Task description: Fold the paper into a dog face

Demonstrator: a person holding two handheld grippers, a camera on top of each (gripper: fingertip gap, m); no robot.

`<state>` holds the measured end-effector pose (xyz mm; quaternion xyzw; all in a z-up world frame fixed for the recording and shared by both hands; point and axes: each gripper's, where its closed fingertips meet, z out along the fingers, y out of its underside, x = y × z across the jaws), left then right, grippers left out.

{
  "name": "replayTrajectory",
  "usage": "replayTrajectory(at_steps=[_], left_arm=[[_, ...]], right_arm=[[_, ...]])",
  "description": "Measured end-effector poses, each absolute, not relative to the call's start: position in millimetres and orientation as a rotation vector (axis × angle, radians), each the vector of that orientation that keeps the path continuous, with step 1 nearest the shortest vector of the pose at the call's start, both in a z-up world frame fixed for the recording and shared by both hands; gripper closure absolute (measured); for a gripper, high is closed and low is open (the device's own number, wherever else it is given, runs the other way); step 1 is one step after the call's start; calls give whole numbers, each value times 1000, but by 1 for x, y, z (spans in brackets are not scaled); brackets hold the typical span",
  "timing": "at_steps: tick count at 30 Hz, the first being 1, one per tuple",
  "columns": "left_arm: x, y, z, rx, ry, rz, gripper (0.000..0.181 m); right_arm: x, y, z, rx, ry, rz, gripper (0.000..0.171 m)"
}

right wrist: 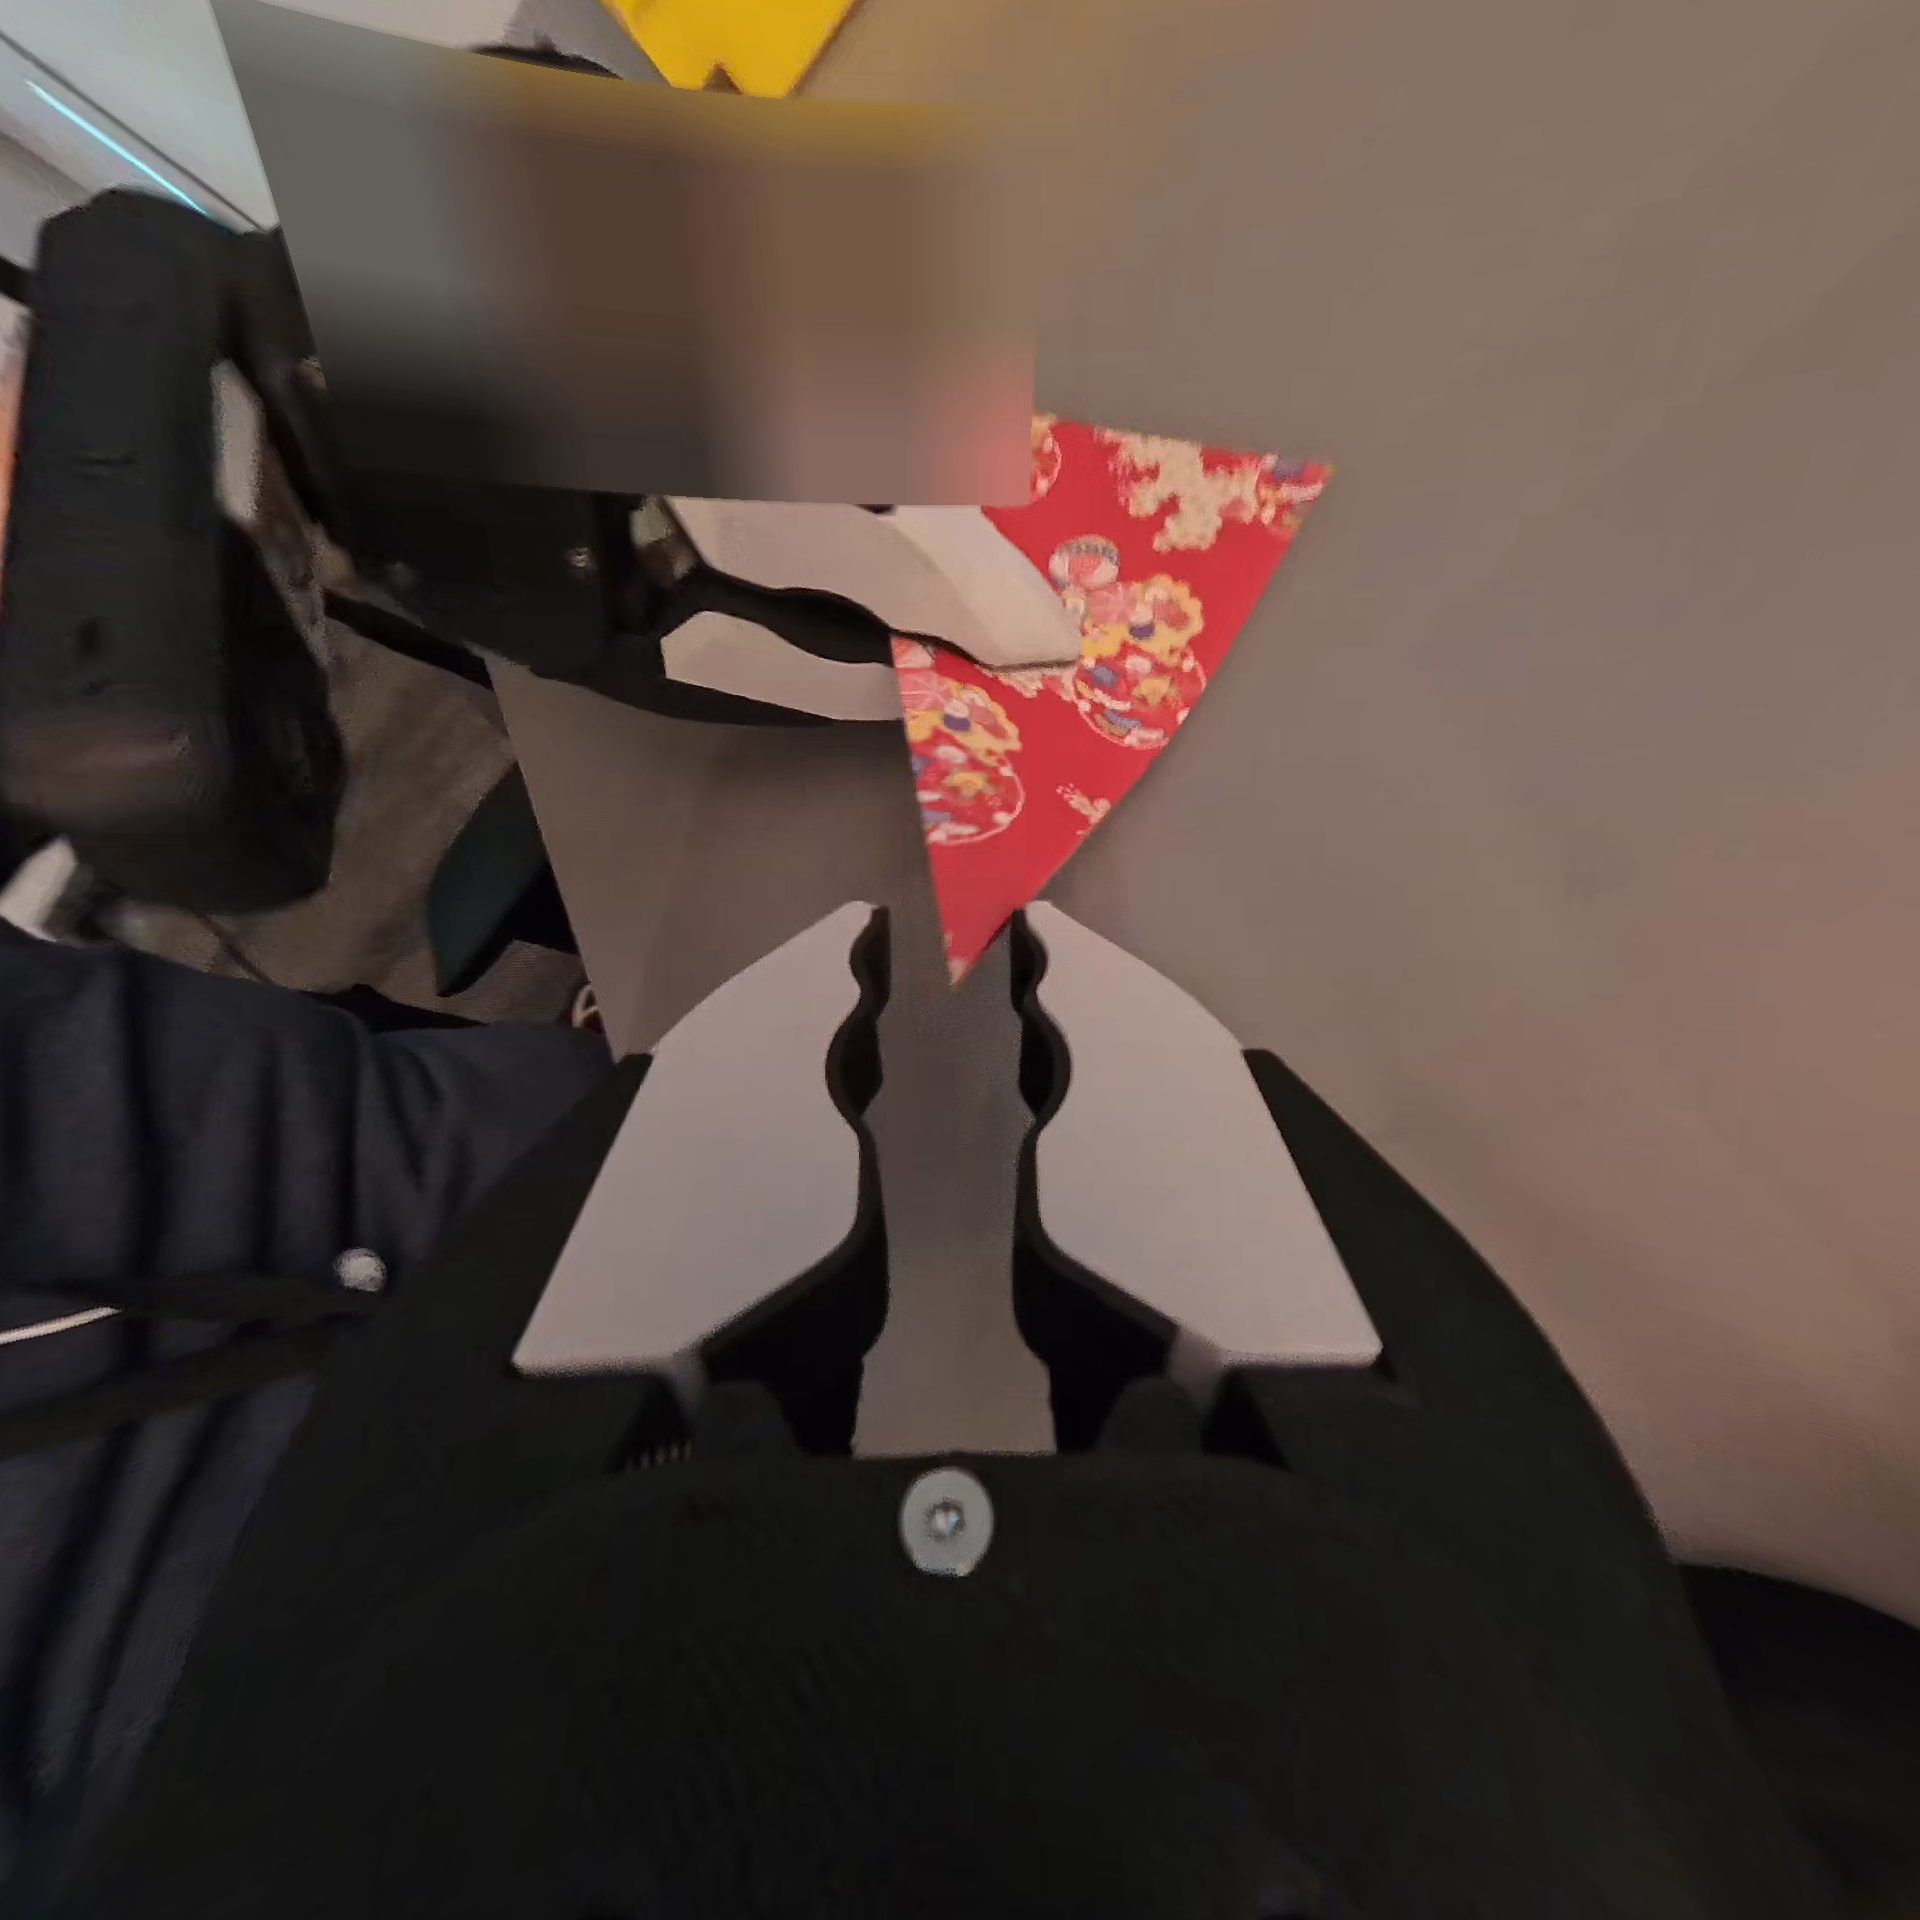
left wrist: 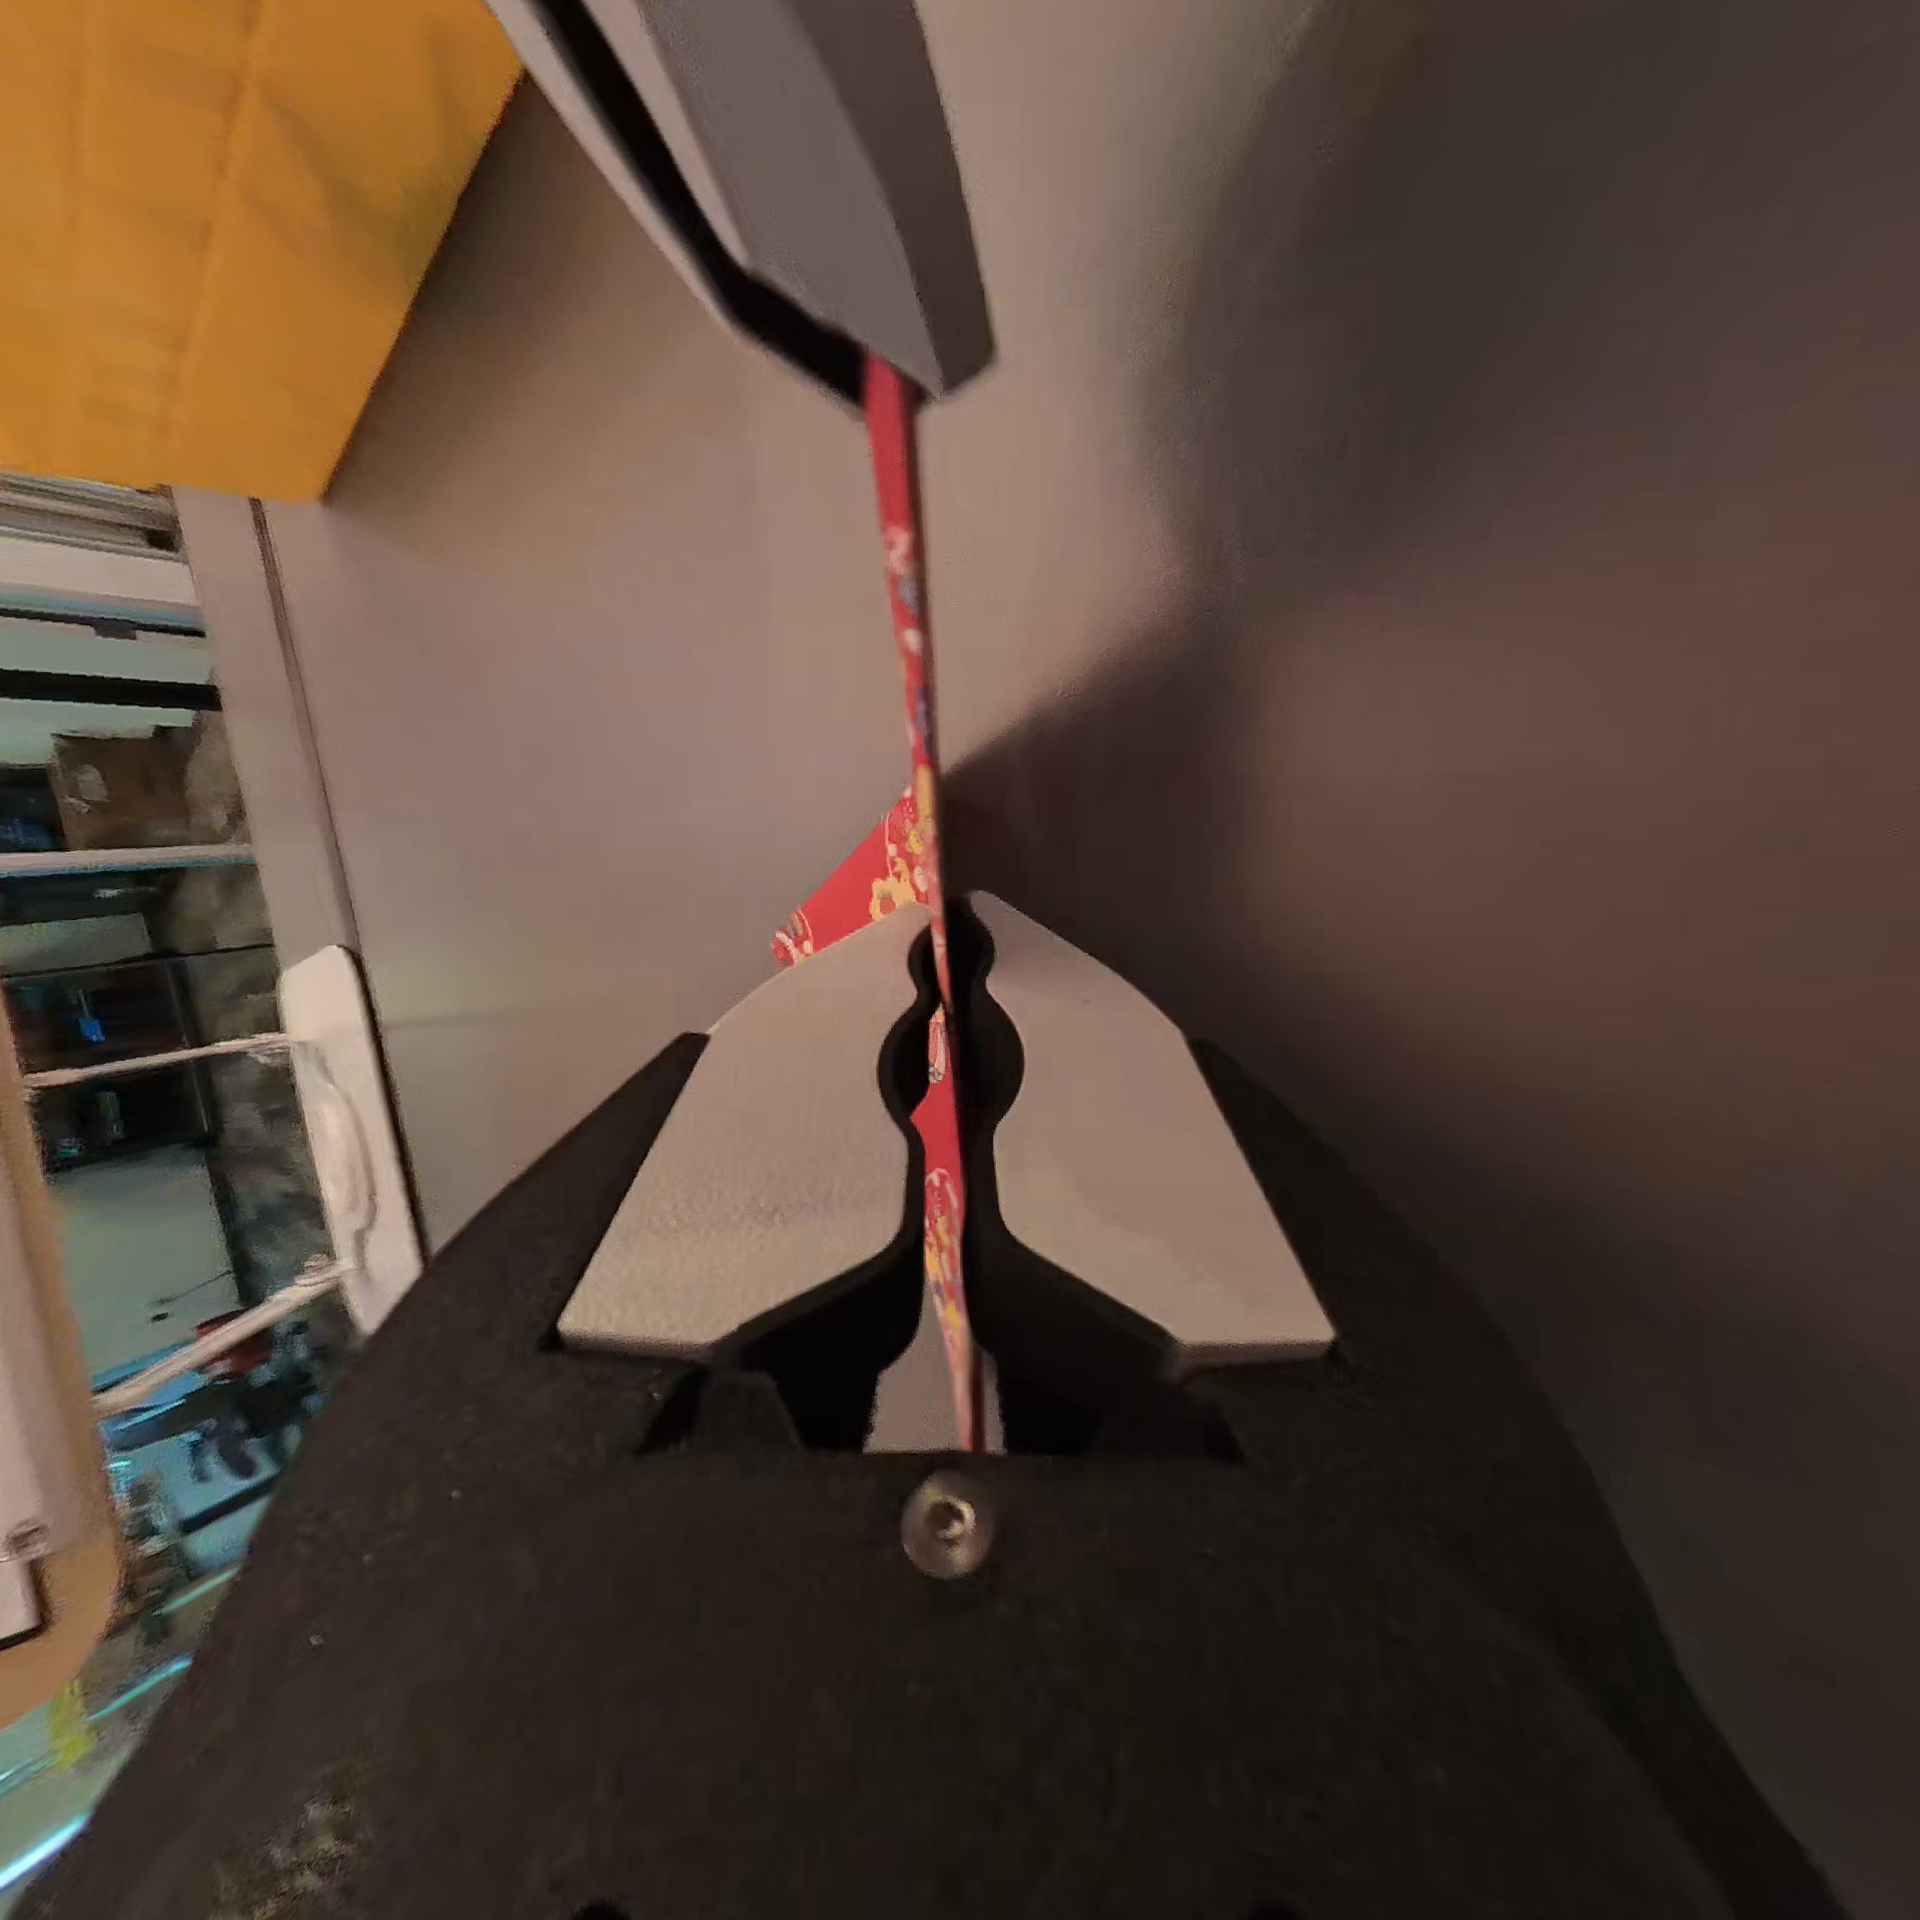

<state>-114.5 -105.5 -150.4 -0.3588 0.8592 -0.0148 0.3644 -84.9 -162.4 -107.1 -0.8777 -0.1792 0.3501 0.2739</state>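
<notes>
The paper (left wrist: 914, 623) is red with a flower pattern and folded into a triangle. It is held in the air above the grey table (left wrist: 1455, 727). In the left wrist view I see it edge-on, and my left gripper (left wrist: 951, 914) is shut on it. The right gripper (left wrist: 883, 353) is at its far end. In the right wrist view the paper (right wrist: 1122, 665) shows as a flat triangle pointing down. Its bottom corner sits between the open fingertips of my right gripper (right wrist: 951, 920), which do not pinch it. The left gripper (right wrist: 997, 649) clamps its left edge.
A yellow-orange sheet (left wrist: 187, 239) lies on the table at the far side and also shows in the right wrist view (right wrist: 727, 42). A person's dark sleeve (right wrist: 156, 1143) is at the left. Shelves (left wrist: 125, 935) and a white object (left wrist: 332, 1122) lie beyond the table edge. There is about 8 cm between the tips of the two grippers.
</notes>
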Motion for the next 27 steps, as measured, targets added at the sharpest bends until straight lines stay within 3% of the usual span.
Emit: replayTrajectory(at_steps=[4,10,12,17,22,27], left_arm=[[-121,-109,-137,-1092,2228,-250,180],[-128,-123,-90,-1392,2300,-631,181],[-128,-129,-70,-1422,2311,-726,181],[-130,-129,-42,-1364,2317,-694,181],[-135,-133,-18,-1319,2297,-803,149],[-142,-129,-12,-1352,2338,-899,153]], right_arm=[[-73,-153,-60,-2041,-752,515,125],[-105,-150,-26,-1814,-1094,256,120],[-106,-141,-21,-1817,-1138,174,130],[-115,-143,4,-1832,-1082,519,170],[-108,-144,3,-1965,-902,870,170],[-100,-145,-14,-2056,-750,1246,170]])
